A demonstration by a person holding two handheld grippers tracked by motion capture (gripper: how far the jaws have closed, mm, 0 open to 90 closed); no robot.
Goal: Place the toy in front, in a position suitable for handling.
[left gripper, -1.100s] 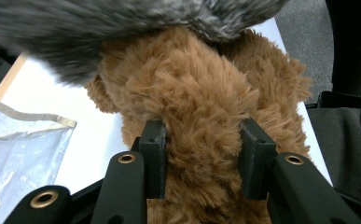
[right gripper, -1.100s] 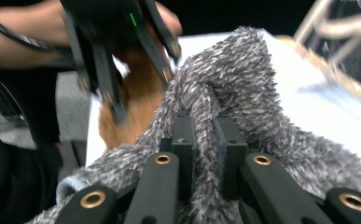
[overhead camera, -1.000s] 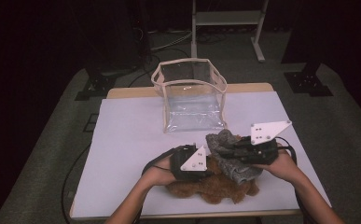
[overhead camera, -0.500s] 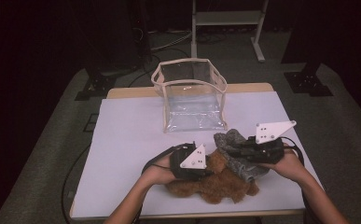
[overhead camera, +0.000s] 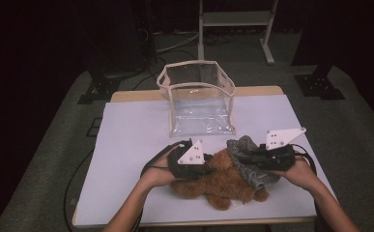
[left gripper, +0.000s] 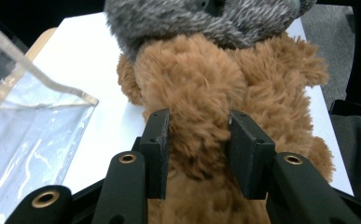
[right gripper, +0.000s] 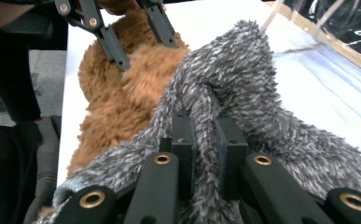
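A big white table fills the room in front of the person. At the back of it stands a clear bag with a cream rim, open at the top. Near the front edge lies a fluffy brown teddy bear, with a grey fuzzy cloth draped on its far right side. The left gripper squeezes the bear's brown fur between its black jaws. The right gripper pinches a fold of the grey cloth tight, just beside the bear.
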